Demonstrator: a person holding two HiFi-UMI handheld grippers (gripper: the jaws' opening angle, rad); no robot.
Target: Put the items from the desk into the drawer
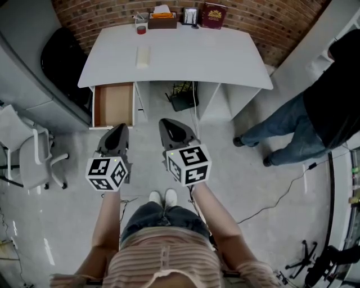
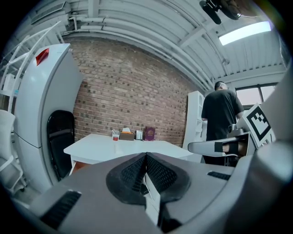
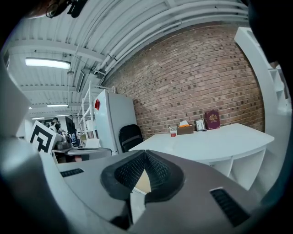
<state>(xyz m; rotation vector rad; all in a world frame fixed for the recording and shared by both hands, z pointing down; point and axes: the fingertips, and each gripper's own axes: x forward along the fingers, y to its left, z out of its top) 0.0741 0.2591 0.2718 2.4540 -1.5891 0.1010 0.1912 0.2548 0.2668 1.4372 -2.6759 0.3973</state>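
1. Nothing is stowed yet: the drawer (image 1: 114,104) stands open under the left side of the bench (image 1: 214,56) and looks empty.
2. The pale flat block (image 1: 143,56), red cup (image 1: 141,29), tissue box (image 1: 162,21) and maroon book (image 1: 214,15) lie on the bench (mostly along its back edge).
3. Your left gripper (image 2: 146,156) and right gripper (image 3: 144,154) have their jaws closed on nothing, well short of the bench.

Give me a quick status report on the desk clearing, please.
Left gripper shut, right gripper shut, both empty. Drawer open; book and tissue box on desk. Person standing right of desk, off our path.
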